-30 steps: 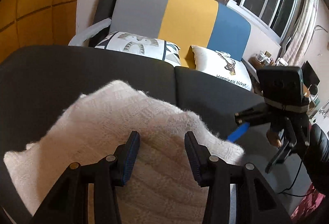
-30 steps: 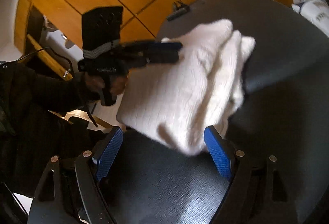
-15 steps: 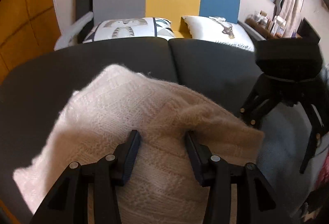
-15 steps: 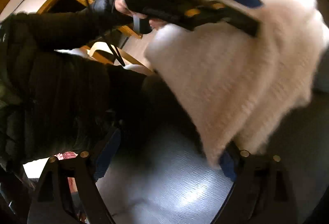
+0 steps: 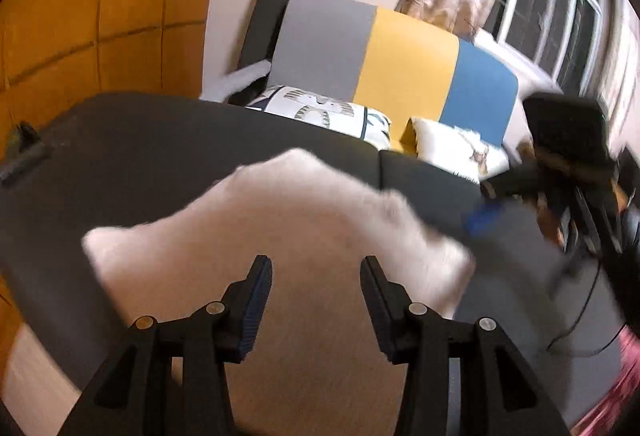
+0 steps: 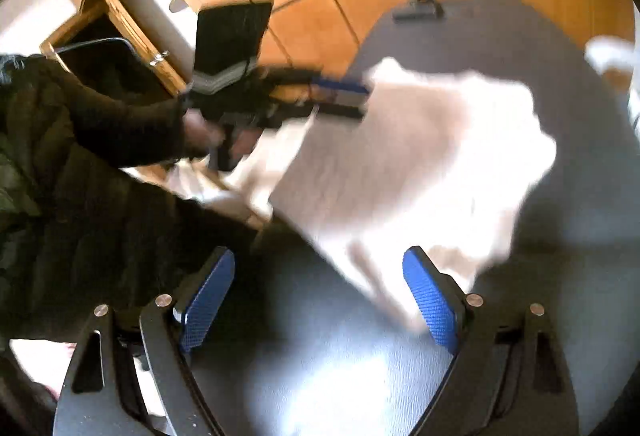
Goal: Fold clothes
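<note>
Sweater (image 5: pixel 304 220), white and fluffy, folded into a thick pad, fills the lower middle of the left wrist view above a dark table (image 5: pixel 160 140). Both views are blurred. The left gripper (image 5: pixel 316 276) has its jaws partly apart with the near edge of the fold filling the gap between them, and it appears to grip that edge. In the right wrist view the sweater spreads across the centre and right of the frame, seemingly lifted, with a shadow on the table under it. The right gripper (image 6: pixel 320 296) is spread wide and holds nothing; one loose corner hangs just in front of the pad at lower right.

The knit looks light, soft and limp. It will likely sag and unfold wherever it is not supported, and its fuzzy surface should not slip much. A good hold is probably deep over all the layers at a folded edge, not on a single loose corner.
</note>
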A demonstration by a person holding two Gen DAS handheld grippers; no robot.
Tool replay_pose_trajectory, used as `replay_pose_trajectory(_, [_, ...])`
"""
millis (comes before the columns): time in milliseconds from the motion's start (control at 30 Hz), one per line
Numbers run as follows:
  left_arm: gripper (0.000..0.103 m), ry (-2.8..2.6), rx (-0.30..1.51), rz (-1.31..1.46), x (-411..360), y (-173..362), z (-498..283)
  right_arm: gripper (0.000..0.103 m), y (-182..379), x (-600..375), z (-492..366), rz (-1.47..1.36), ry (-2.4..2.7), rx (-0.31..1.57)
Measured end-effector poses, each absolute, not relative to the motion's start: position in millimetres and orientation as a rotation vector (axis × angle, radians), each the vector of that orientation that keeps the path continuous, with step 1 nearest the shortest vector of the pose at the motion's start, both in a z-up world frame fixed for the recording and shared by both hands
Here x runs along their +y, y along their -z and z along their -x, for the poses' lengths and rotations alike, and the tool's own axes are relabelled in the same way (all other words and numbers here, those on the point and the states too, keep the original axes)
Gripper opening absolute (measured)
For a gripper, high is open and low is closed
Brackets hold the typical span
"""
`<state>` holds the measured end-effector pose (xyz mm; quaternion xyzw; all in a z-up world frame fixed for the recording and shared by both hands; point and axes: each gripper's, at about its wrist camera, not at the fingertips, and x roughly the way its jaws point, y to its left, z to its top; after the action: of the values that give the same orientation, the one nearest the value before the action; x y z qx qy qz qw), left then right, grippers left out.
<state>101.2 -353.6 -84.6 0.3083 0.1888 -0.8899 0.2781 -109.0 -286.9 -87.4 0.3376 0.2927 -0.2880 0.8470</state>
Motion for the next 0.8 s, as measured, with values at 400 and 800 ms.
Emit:
replay_pose_trajectory(400, [0.047,2.436,0.399,-1.012,-344,118,-119,0.091,154,-366,64,-1.008,0.983,0.647])
replay_pose_trajectory(800, [0.047,2.477,0.663,-0.848,-324,116,-166,0.091,109,-367,-17,-0.801,1.145,0.856])
